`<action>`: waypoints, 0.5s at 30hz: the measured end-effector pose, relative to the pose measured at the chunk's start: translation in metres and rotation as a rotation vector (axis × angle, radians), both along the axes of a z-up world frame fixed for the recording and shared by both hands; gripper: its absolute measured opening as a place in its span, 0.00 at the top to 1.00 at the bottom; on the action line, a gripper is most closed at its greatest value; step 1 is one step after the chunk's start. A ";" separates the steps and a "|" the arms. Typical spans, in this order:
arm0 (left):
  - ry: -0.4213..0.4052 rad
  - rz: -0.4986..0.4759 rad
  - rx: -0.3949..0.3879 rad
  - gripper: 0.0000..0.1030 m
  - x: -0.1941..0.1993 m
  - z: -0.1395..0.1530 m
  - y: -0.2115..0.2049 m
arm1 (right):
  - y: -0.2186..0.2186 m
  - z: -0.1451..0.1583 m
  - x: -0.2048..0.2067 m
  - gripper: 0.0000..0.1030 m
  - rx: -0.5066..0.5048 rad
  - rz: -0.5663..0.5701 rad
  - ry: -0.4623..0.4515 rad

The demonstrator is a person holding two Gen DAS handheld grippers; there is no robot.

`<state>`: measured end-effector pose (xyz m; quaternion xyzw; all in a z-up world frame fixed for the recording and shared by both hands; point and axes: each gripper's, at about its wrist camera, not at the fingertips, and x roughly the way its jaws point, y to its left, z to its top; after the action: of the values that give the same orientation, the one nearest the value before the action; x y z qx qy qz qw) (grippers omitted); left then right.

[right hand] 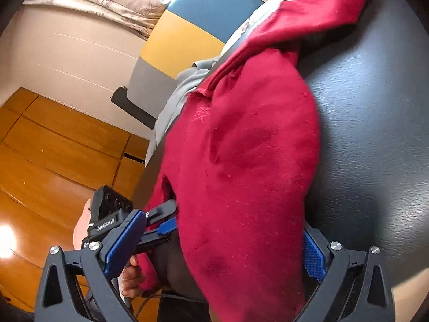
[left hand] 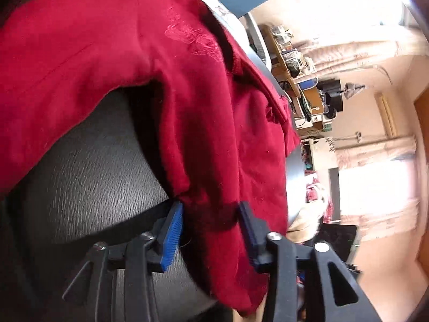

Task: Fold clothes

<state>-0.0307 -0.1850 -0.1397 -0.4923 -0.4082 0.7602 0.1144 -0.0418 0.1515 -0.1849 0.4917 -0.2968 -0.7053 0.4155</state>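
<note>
A dark red garment (left hand: pixel 187 94) lies draped over a black, leather-textured table top (left hand: pixel 93 174). My left gripper (left hand: pixel 210 209) has a bunched fold of the garment's lower edge between its blue pads (left hand: pixel 174 236), and the cloth touches both, so it is shut on the fold. In the right wrist view the same red garment (right hand: pixel 254 147) runs down the table (right hand: pixel 375 134) and hangs between the wide-apart jaws of my right gripper (right hand: pixel 222 225). The right gripper is open, its left pad clear of the cloth. The left gripper (right hand: pixel 169 214), held by a hand (right hand: pixel 131 276), reaches into the garment's left edge.
A grey garment (right hand: pixel 174 94) hangs off the table's far left edge. Behind it stands a chair with a blue, yellow and grey back (right hand: pixel 187 26). Wooden floor (right hand: pixel 53 147) lies to the left. Cluttered shelves (left hand: pixel 295 61) and bright curtained windows (left hand: pixel 375 187) lie beyond.
</note>
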 end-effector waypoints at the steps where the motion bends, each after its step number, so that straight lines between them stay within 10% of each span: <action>1: 0.022 0.007 0.005 0.86 -0.001 0.005 -0.005 | -0.003 0.001 0.001 0.00 -0.026 0.009 -0.004; 5: 0.146 0.084 0.000 0.88 0.004 0.041 -0.046 | -0.012 0.029 0.016 0.00 -0.166 0.060 0.043; 10: 0.170 0.328 -0.251 0.95 0.049 0.086 -0.131 | -0.047 0.068 0.039 0.00 -0.366 0.294 0.105; 15: 0.131 0.498 -0.307 0.81 0.109 0.096 -0.178 | -0.085 0.062 0.055 0.00 -0.231 0.398 0.129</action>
<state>0.0785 -0.3635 -0.0434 -0.3387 -0.3887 0.8477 -0.1252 0.0133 0.0661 -0.1230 0.4437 -0.2457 -0.6008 0.6179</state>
